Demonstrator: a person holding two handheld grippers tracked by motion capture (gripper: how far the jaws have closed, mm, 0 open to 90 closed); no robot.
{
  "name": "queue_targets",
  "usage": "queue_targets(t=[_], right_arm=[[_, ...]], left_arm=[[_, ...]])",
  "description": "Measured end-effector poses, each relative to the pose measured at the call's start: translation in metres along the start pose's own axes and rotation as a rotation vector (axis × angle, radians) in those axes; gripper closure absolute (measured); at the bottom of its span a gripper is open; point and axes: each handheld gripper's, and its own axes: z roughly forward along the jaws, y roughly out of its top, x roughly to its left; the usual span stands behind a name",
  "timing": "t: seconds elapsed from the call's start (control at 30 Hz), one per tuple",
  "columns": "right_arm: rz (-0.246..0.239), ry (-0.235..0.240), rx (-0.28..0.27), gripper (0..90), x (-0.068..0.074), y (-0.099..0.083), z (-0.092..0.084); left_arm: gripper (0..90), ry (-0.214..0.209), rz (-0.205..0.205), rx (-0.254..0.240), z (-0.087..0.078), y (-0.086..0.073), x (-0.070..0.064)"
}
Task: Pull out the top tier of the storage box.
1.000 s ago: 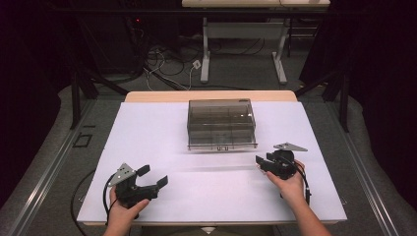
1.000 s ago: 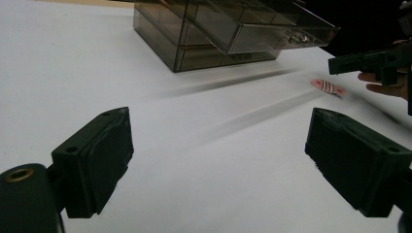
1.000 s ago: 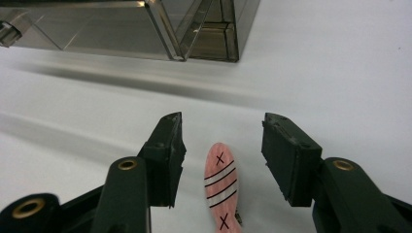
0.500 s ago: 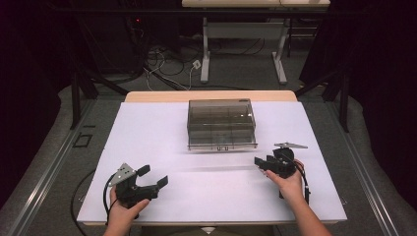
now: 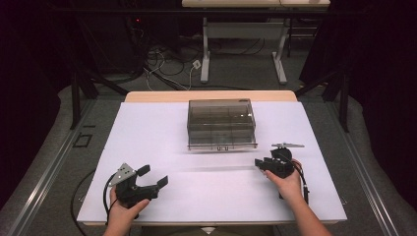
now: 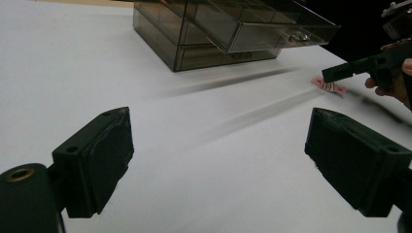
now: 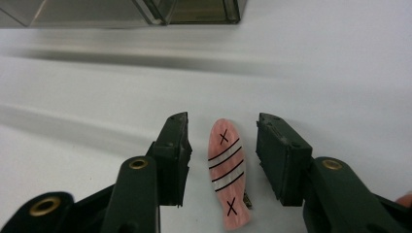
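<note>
Right tongs (image 7: 221,160) just narrowed around pink striped fish-shaped clip (image 7: 227,172), pads not touching yet. Left tongs (image 6: 218,160) gape apart, idle at 7 o'clock on white tabletop (image 5: 162,142). Grasp step underway; next likely squeeze, lift toward smoky transparent plastic drawer box (image 5: 221,123) at 12.

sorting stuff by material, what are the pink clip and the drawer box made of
Pink clip: looks like glossy pearly plastic or acetate, given its marbled sheen with white bands and black lines. Drawer box: smoky see-through hard plastic, since the inner dividers show through its walls.

A smoky clear drawer box (image 5: 221,124) sits at the far middle of the white desk (image 5: 147,132). Beyond the desk, cables (image 5: 172,66) lie on the floor below a second table (image 5: 246,29).
</note>
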Motion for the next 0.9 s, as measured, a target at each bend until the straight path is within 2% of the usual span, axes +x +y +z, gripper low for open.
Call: queue_targets(t=[0.13, 0.5, 0.77, 0.9], right_arm=[[-0.003, -0.020, 0.019, 59.8, -0.0010, -0.0008, 0.0022], [-0.006, -0.033, 0.026, 68.0, -0.0007, -0.0018, 0.0006], [-0.045, -0.044, 0.035, 73.3, 0.0008, -0.0042, -0.0012], [-0.046, -0.044, 0.039, 76.3, 0.0029, -0.0045, -0.0008]], left_arm=[[10.2, 0.001, -0.001, 0.000, -0.0001, 0.0000, 0.0000], [10.3, 0.003, -0.001, -0.002, 0.0000, -0.0001, -0.0002], [10.3, 0.002, -0.002, -0.002, -0.0003, 0.0000, 0.0001], [10.4, 0.002, -0.002, -0.002, -0.0003, 0.0000, 0.0002]])
